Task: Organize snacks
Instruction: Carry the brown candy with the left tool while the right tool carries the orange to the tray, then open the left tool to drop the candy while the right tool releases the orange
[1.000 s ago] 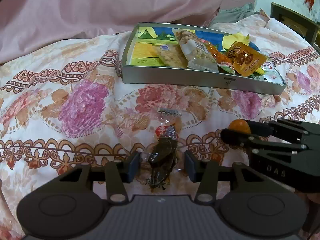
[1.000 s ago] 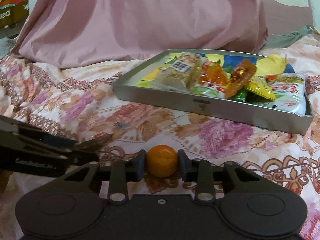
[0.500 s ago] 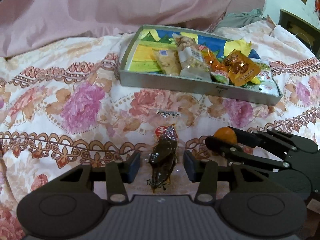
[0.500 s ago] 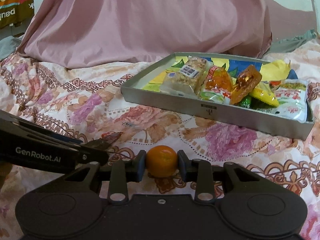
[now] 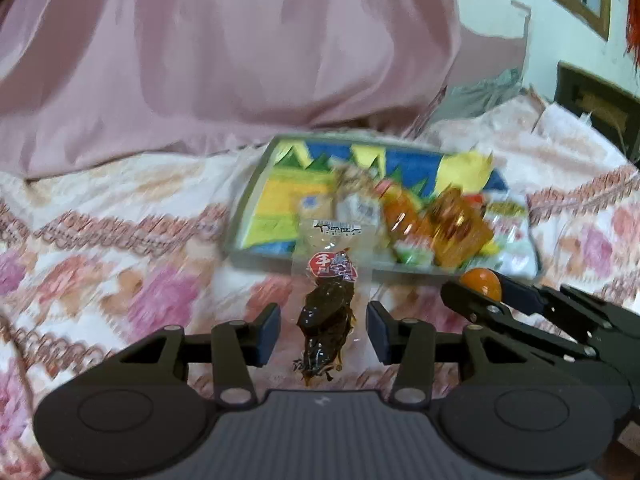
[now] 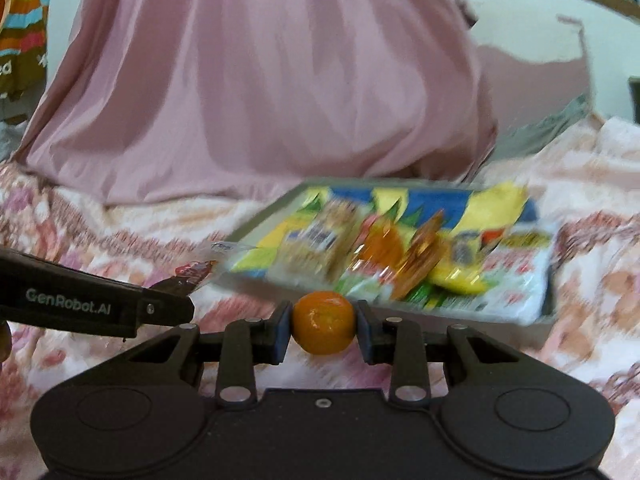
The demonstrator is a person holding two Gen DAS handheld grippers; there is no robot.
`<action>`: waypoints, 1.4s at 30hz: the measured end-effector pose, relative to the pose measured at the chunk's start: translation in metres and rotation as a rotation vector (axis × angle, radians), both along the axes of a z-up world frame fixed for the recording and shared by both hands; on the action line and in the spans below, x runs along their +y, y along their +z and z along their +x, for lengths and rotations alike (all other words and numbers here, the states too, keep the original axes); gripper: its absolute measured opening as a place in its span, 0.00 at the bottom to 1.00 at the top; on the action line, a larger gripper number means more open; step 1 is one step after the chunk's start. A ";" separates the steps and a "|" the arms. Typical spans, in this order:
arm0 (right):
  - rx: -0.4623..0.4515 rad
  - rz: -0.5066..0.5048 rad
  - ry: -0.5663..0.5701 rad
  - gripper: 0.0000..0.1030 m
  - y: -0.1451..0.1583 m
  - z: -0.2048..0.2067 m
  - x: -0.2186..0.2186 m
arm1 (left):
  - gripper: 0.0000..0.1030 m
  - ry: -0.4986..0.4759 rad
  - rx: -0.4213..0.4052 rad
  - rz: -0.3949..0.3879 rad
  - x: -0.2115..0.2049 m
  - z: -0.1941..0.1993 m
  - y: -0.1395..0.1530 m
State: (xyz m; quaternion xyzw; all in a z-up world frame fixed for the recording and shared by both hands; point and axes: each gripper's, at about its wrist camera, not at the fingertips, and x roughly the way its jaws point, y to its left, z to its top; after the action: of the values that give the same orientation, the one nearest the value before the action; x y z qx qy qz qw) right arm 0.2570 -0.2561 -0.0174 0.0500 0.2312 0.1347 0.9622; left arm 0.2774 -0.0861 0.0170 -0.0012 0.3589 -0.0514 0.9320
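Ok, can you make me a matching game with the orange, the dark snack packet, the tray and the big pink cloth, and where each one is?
Things:
1. small orange
2. dark snack packet
3. metal tray
4. pink cloth

Places:
A. behind the tray
B. between the left gripper's fingers
C. on the flowery bedspread, full of snacks
D. squeezed in the right gripper

Pairs: 1-D, 2-B, 3-C, 4-A
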 end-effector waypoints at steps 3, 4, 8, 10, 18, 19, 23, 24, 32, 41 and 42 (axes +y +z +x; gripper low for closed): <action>-0.031 0.007 -0.052 0.35 0.006 0.005 -0.017 | 0.49 -0.019 -0.032 -0.016 -0.016 0.015 0.005; -0.042 0.001 -0.071 0.35 0.007 0.007 -0.023 | 0.49 -0.025 -0.042 -0.022 -0.022 0.021 0.007; -0.069 -0.016 -0.136 0.35 0.007 0.019 -0.046 | 0.49 -0.048 -0.076 -0.039 -0.043 0.047 0.006; -0.071 -0.014 -0.159 0.35 0.004 0.027 -0.056 | 0.49 -0.059 -0.087 -0.035 -0.054 0.061 0.004; -0.028 0.021 -0.245 0.35 -0.018 0.057 -0.083 | 0.49 -0.047 -0.096 -0.041 -0.079 0.110 -0.016; -0.020 0.022 -0.246 0.35 -0.020 0.058 -0.085 | 0.49 -0.039 -0.088 -0.047 -0.080 0.113 -0.019; 0.008 0.000 -0.233 0.35 -0.032 0.061 -0.083 | 0.49 -0.029 -0.076 -0.034 -0.084 0.122 -0.030; 0.014 0.000 -0.227 0.35 -0.034 0.061 -0.082 | 0.49 -0.028 -0.075 -0.029 -0.084 0.124 -0.032; 0.005 -0.042 -0.181 0.35 -0.042 0.065 -0.064 | 0.49 -0.049 -0.096 0.015 -0.091 0.128 -0.041; 0.000 -0.095 -0.153 0.35 -0.049 0.065 -0.052 | 0.50 -0.056 -0.058 0.006 -0.095 0.137 -0.052; -0.001 -0.107 -0.151 0.35 -0.050 0.065 -0.051 | 0.50 -0.053 -0.056 -0.002 -0.094 0.138 -0.054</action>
State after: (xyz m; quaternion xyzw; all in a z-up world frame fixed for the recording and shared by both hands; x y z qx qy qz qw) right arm 0.3223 -0.3072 -0.0674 0.0157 0.2331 0.0494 0.9711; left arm 0.4149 -0.1805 -0.0367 0.0086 0.3324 -0.0764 0.9400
